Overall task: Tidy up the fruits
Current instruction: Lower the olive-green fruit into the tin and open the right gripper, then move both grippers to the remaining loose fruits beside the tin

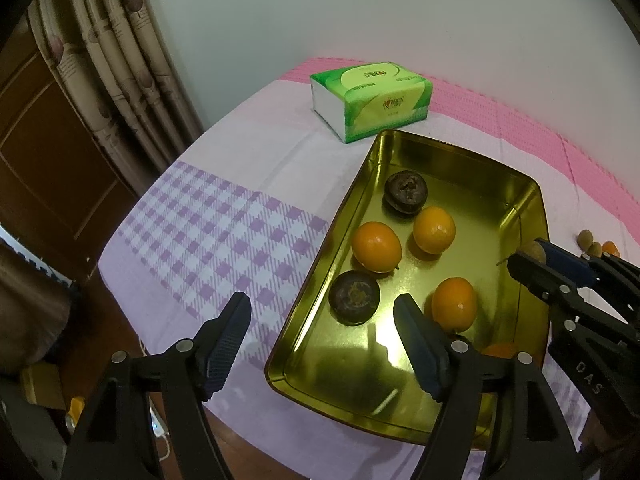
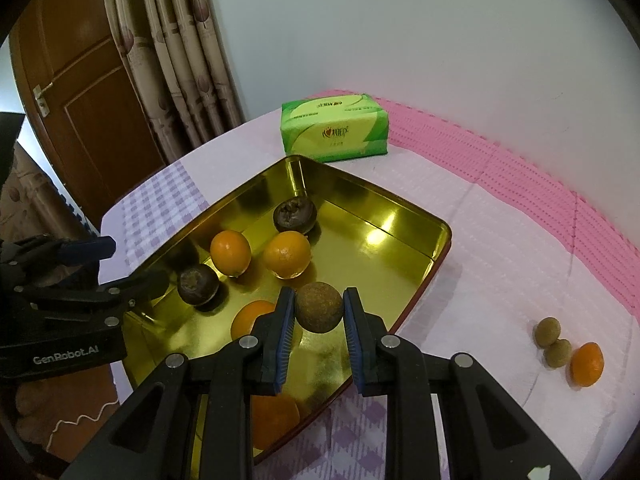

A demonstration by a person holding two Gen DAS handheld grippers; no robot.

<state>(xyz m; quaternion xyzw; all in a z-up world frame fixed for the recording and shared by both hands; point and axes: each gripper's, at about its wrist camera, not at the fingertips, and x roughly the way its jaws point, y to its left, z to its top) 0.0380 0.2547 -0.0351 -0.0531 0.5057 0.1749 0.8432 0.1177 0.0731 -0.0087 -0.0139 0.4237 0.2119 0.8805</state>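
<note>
A gold metal tray (image 1: 360, 184) (image 2: 360, 192) lies on the table and holds several oranges (image 1: 376, 246) (image 2: 287, 254) and two dark purple fruits (image 1: 354, 297) (image 2: 197, 284). My right gripper (image 2: 319, 308) is shut on a small brown round fruit (image 2: 319, 307) and holds it above the tray's near right part; it also shows in the left wrist view (image 1: 532, 258). My left gripper (image 1: 322, 320) is open and empty over the tray's near left edge. Two small brown fruits (image 2: 552, 340) and an orange (image 2: 586, 364) lie on the cloth to the right.
A green tissue pack (image 1: 370, 98) (image 2: 334, 130) sits behind the tray. The table has a lilac checked cloth (image 1: 208, 232) and a pink mat (image 2: 520, 176) by the wall. Curtains and a wooden door stand to the left.
</note>
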